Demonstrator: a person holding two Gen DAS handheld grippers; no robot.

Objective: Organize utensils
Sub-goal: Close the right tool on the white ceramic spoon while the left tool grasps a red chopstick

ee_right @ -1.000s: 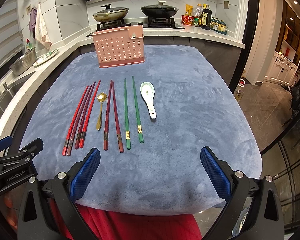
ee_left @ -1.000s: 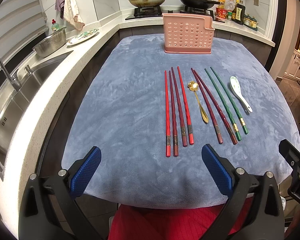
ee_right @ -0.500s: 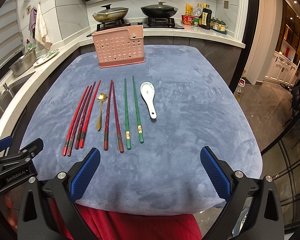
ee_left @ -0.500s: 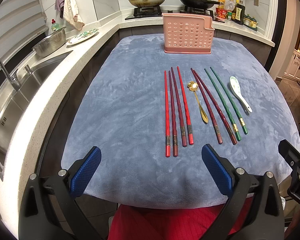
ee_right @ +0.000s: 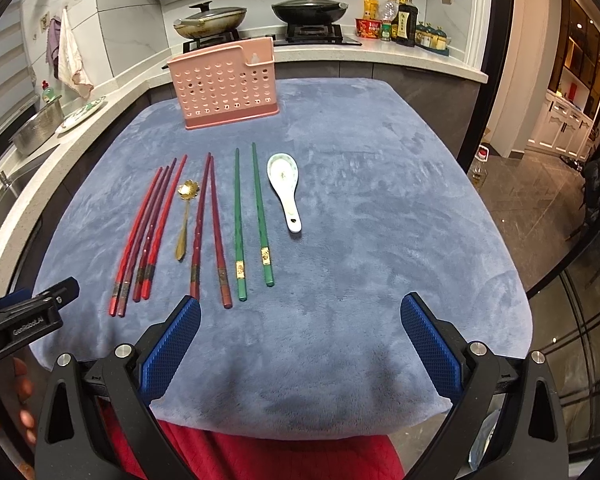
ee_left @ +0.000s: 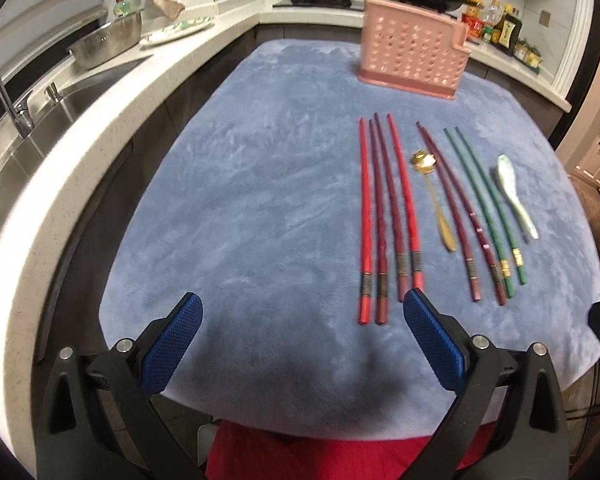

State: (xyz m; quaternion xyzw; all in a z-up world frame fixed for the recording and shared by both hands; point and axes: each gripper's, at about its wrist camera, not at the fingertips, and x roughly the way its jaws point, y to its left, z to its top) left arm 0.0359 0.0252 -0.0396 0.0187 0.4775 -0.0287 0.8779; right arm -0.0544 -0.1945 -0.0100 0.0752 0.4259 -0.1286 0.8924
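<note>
A: Count? Materials?
B: Four red chopsticks (ee_right: 148,236), two maroon (ee_right: 208,228), two green (ee_right: 252,216), gold metal spoon (ee_right: 185,216), white ceramic spoon (ee_right: 286,184), on fuzzy blue cloth (ee_right: 380,208) over the bench. Pink perforated rack (ee_right: 224,84) at 12 o'clock.
A: Grippers?
B: Left gripper (ee_left: 302,338) and right gripper (ee_right: 300,340) wide apart, holding nothing. Only left view shows the steel sink (ee_left: 28,120).

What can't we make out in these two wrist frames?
- Pink caddy interior: both views, perforated front wall hides it.
- Chopstick band markings: left wrist view, motion blur.
- Left claw in right wrist view: cut off by frame edge.
- Bottle labels: too small.
</note>
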